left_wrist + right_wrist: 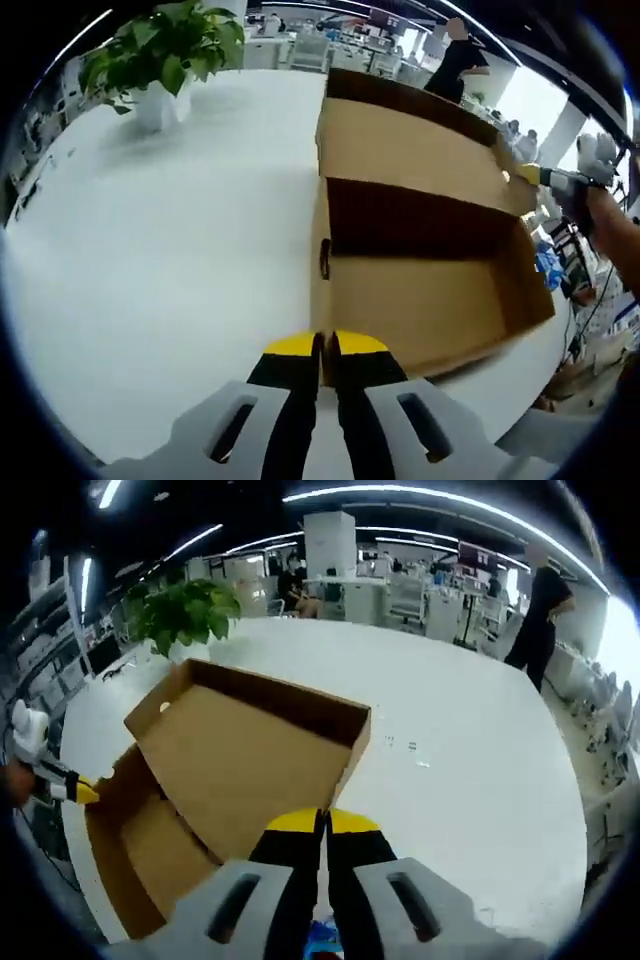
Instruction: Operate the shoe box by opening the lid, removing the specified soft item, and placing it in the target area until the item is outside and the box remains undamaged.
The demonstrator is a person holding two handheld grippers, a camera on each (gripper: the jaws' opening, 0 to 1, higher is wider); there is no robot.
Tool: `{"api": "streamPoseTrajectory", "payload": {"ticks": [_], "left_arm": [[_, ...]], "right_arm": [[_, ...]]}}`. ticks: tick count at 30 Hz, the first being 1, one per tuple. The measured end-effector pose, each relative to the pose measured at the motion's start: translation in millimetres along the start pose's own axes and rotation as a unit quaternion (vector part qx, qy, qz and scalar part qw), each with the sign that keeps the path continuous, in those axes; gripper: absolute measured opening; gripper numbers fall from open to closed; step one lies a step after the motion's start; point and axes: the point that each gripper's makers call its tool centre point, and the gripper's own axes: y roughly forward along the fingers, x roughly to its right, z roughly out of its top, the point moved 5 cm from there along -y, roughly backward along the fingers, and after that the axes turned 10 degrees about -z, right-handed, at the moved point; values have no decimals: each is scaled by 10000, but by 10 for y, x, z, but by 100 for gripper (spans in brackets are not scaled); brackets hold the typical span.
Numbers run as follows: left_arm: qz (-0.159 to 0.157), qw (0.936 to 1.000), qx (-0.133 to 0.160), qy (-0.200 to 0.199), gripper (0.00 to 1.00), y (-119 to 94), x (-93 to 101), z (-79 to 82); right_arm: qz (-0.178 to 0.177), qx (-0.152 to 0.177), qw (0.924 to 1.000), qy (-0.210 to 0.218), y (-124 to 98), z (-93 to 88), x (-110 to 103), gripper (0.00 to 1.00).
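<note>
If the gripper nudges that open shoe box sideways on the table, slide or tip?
Probably slides: the shoe box is low and wide, resting flat on a smooth white table. It looks empty inside, so likely light and easily shoved. The open lid is thin cardboard and may flex or swing at its hinge rather than move the box.

Shoe box (pixel 420 300): plain brown cardboard, matt, inner floor smooth; raised lid (pixel 410 150) same cardboard, dull finish. Bench (pixel 150 260) under box: white, smooth, faint sheen. Left gripper (pixel 325 350) at box's near wall: black matt plastic jaws, yellow tips, pale grey plastic body. Right gripper (pixel 323 830): same plastics. Beyond box, pot (pixel 160 105): white, smooth; plant (pixel 170 45) leaves slightly glossy.
</note>
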Motion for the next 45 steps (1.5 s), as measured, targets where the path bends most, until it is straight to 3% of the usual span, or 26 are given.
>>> {"api": "streamPoseTrajectory", "payload": {"ticks": [3, 7, 10, 17, 24, 28, 31, 32, 34, 36, 38, 43, 45], "left_arm": [[-20, 9997, 74, -217, 2, -5, -11, -4], [-18, 9995, 130, -291, 3, -6, 1, -8], [-80, 9993, 134, -335, 3, -14, 7, -13], [-212, 9990, 206, -345, 5, -110, -1, 20], [-248, 9988, 417, -81, 4, -279, 61, 236], [-69, 9961, 848, 235, 9, -358, -9, 636], [182, 9883, 1436, 479, 23, -445, -100, 1084], [262, 9828, 1680, 716, 27, -476, -111, 1278], [286, 9770, 1907, 905, 31, -485, -93, 1523], [-39, 9732, 2110, 914, 30, -435, -2, 1695], [44, 9735, 2001, 1104, 24, -364, 10, 1782], [-131, 9729, 1929, 1267, 6, -210, 87, 1927], [-8, 9724, 1889, 1369, 4, -193, 75, 1969]], "right_arm": [[174, 528, 9981, -278, -86, 106, -76, 0], [315, 785, 9957, -370, -151, 112, -94, 0], [277, 809, 9941, -666, -137, 59, -73, 0], [286, 966, 9918, -781, -97, 10, -63, 0], [236, 1080, 9916, -675, -118, -15, -88, 0], [217, 1132, 9914, -623, -132, -17, -94, 0], [219, 1185, 9907, -631, -145, -9, -101, 0], [214, 1211, 9904, -627, -148, -5, -100, 0], [216, 1243, 9900, -629, -159, 1, -106, 0], [223, 1265, 9898, -608, -159, 2, -109, 0], [221, 1278, 9898, -585, -160, 1, -113, 0], [240, 1313, 9894, -575, -168, 8, -134, 0], [241, 1296, 9896, -579, -173, 7, -134, 0]]}}
